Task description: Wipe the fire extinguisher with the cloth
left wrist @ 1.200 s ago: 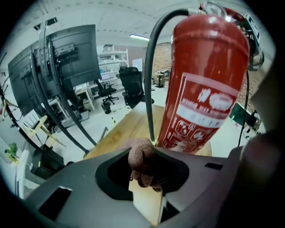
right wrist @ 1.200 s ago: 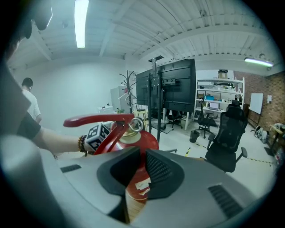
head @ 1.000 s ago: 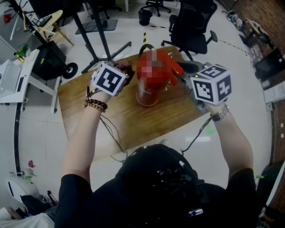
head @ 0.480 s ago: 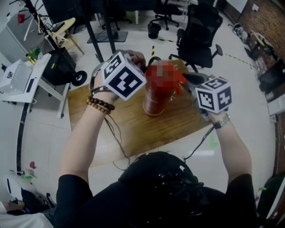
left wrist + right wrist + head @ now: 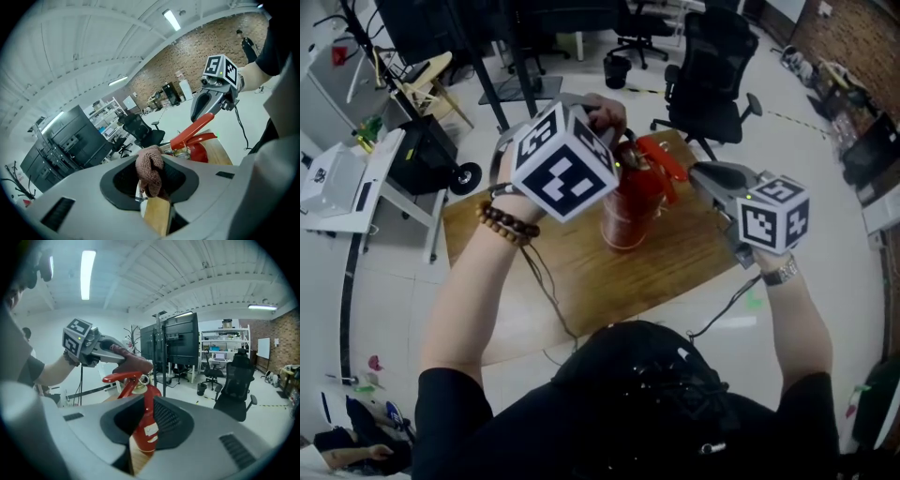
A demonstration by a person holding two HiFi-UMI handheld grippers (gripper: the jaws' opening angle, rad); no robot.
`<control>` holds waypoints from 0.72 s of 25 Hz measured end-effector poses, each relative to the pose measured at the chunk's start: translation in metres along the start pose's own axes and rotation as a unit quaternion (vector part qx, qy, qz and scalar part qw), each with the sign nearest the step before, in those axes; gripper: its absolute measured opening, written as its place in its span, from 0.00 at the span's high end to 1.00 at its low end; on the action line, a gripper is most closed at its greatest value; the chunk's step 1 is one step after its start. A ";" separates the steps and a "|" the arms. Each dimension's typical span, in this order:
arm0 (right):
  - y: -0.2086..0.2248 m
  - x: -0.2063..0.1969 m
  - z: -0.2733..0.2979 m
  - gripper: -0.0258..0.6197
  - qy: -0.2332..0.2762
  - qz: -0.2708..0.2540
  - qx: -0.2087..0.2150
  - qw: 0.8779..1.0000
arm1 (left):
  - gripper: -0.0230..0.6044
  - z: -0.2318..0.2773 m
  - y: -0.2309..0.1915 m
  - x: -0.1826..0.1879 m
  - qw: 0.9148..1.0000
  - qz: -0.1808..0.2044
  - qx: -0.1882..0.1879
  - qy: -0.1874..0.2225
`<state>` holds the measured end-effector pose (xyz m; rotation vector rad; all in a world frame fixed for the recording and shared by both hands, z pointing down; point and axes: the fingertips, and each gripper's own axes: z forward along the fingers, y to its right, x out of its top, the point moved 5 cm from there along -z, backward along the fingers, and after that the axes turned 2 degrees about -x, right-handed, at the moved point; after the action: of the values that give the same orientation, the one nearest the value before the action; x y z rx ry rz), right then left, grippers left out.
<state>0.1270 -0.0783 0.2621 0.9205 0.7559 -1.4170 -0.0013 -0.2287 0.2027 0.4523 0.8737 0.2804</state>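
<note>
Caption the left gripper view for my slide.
Left gripper clamps a brown knitted cloth, the red fire extinguisher standing just beyond on the wooden table.

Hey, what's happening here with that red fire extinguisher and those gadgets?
A person is wiping a fire extinguisher that stands on a wooden table, with a handheld gripper in each hand. The left gripper pinches a brownish cloth in its fingers, up at the extinguisher's top lever. The right gripper has just been opening; the extinguisher's body shows between its fingers, seemingly not squeezed.
</note>
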 end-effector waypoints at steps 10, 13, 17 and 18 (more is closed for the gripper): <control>-0.057 -0.002 0.007 0.62 -0.005 -0.032 0.024 0.999 | 0.81 0.014 0.005 0.004 1.000 0.006 -0.013 0.004; -0.061 -0.011 0.019 0.63 -0.019 -0.064 -0.007 0.998 | 0.81 0.017 0.010 0.004 1.000 0.007 -0.015 0.005; -0.054 -0.011 0.018 0.75 -0.016 -0.088 -0.038 0.995 | 0.81 0.020 0.010 0.002 1.000 0.005 -0.018 0.002; -0.052 -0.011 0.017 0.76 -0.016 -0.087 -0.037 0.995 | 0.81 0.021 0.010 0.001 1.000 0.005 -0.018 0.001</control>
<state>0.0728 -0.0847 0.2759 0.7886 0.8759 -1.5423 0.0153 -0.2257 0.2189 0.4224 0.8675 0.3051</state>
